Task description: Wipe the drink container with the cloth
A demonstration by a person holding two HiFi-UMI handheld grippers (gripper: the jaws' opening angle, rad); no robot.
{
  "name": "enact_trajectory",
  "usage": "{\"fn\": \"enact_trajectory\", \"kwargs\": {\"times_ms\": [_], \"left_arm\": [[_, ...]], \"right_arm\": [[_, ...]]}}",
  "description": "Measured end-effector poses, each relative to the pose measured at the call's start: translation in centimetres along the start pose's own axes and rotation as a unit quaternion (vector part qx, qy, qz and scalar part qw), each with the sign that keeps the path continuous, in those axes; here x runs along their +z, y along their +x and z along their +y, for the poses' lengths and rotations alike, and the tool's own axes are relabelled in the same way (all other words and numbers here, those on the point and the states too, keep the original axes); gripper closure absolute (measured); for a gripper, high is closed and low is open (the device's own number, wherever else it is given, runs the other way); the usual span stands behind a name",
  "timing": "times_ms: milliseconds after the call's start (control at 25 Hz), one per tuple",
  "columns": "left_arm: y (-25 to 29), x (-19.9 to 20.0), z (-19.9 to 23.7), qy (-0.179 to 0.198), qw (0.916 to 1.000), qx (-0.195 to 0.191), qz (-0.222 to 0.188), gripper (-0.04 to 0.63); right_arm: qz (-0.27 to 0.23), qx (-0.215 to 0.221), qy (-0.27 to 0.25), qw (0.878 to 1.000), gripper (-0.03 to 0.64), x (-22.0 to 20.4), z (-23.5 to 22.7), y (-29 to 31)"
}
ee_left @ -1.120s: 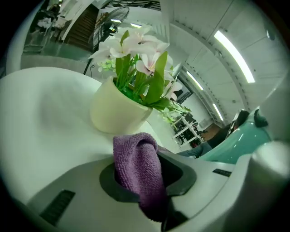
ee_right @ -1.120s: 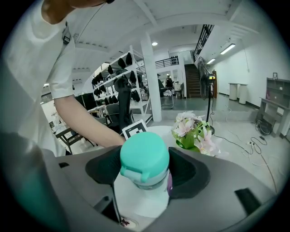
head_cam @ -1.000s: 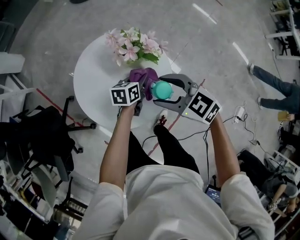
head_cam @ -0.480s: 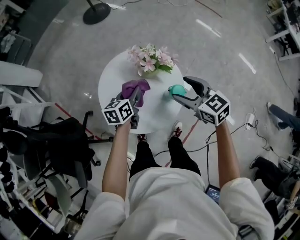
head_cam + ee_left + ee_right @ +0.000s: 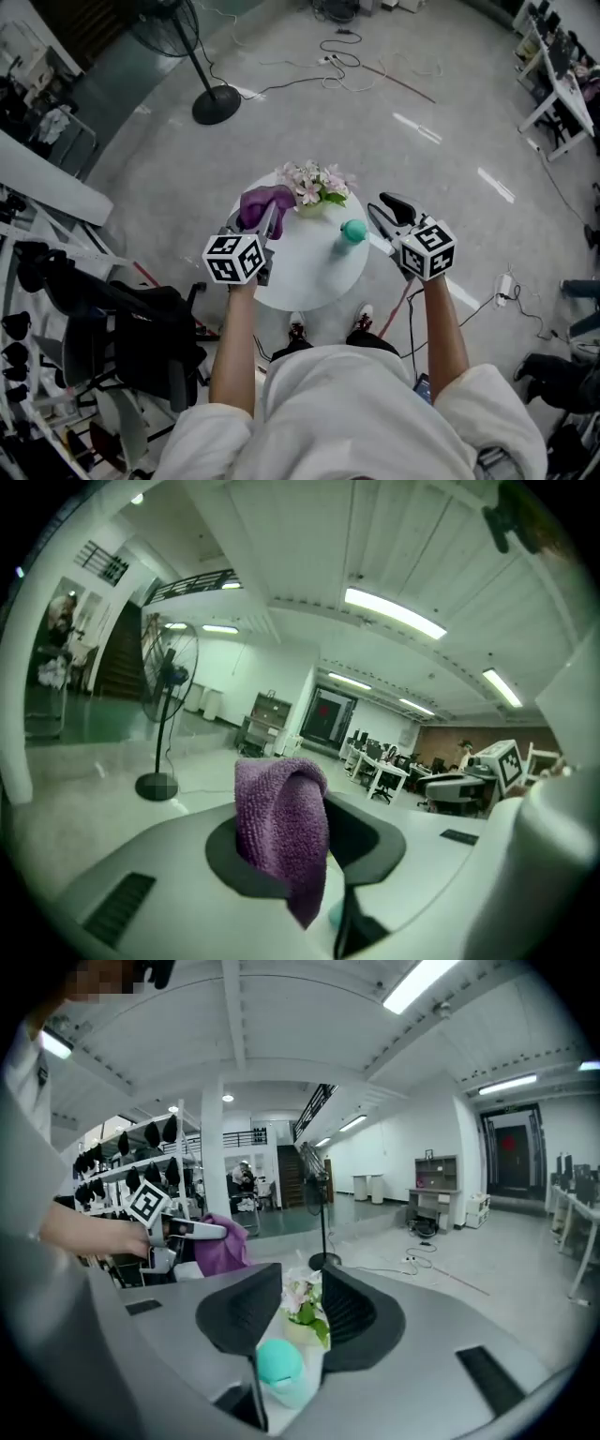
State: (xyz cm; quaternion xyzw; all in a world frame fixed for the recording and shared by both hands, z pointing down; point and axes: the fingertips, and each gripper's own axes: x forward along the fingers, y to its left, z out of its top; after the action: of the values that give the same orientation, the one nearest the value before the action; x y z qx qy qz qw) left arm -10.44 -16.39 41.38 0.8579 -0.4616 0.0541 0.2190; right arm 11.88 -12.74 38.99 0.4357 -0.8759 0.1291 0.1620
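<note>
The teal drink container (image 5: 353, 230) stands upright on the round white table (image 5: 300, 267), right of centre. My right gripper (image 5: 382, 214) hovers just right of it and apart from it. Its jaws are closing with nothing pressed between them. In the right gripper view the container (image 5: 279, 1368) shows low in the gap between the jaws, beyond the pads. My left gripper (image 5: 270, 217) is over the table's left part, shut on the purple cloth (image 5: 263, 201). The cloth (image 5: 281, 832) bunches up out of the jaws and droops forward.
A vase of pink flowers (image 5: 315, 184) stands at the table's far edge, between the two grippers. A black chair (image 5: 141, 328) is to the left of the table. A standing fan (image 5: 211, 94) is on the floor beyond. Cables trail on the floor at the right.
The right gripper has let go of the teal container, which now stands on the table. Both grippers have drawn apart, the left one still holding the cloth. The head view has risen.
</note>
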Motion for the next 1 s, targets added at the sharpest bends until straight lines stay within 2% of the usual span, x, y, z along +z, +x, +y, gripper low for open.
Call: {"fn": "enact_trajectory", "kwargs": {"times_ms": [120, 200, 280, 480, 640, 840, 1000], "left_arm": [[-0.9, 4.0, -2.7, 0.111, 0.9933, -0.008, -0.030, 0.483], [-1.7, 6.5, -4.4, 0.166, 0.9849, -0.009, -0.049, 0.485], [-2.5, 8.8, -5.9, 0.194, 0.9786, -0.010, -0.069, 0.485], [-4.9, 14.3, -8.8, 0.226, 0.9674, -0.008, -0.115, 0.485], [-6.6, 17.4, -11.0, 0.247, 0.9595, -0.020, -0.133, 0.485], [-8.3, 19.7, -13.3, 0.270, 0.9486, -0.026, -0.163, 0.485], [-8.4, 19.8, -14.4, 0.282, 0.9443, -0.031, -0.167, 0.485]], "right_arm": [[-0.014, -0.047, -0.055, 0.997, 0.586, 3.4, -0.3, -1.5], [-0.021, -0.067, -0.092, 0.993, 0.601, 5.7, -0.2, -2.5], [-0.032, -0.080, -0.115, 0.990, 0.601, 8.0, -0.1, -3.4], [-0.081, -0.102, -0.145, 0.981, 0.603, 13.9, -0.2, -6.0], [-0.110, -0.103, -0.170, 0.974, 0.603, 17.0, 0.5, -7.5], [-0.118, -0.097, -0.206, 0.967, 0.604, 18.6, 1.8, -8.5], [-0.120, -0.096, -0.210, 0.966, 0.604, 18.8, 2.0, -9.0]]}}
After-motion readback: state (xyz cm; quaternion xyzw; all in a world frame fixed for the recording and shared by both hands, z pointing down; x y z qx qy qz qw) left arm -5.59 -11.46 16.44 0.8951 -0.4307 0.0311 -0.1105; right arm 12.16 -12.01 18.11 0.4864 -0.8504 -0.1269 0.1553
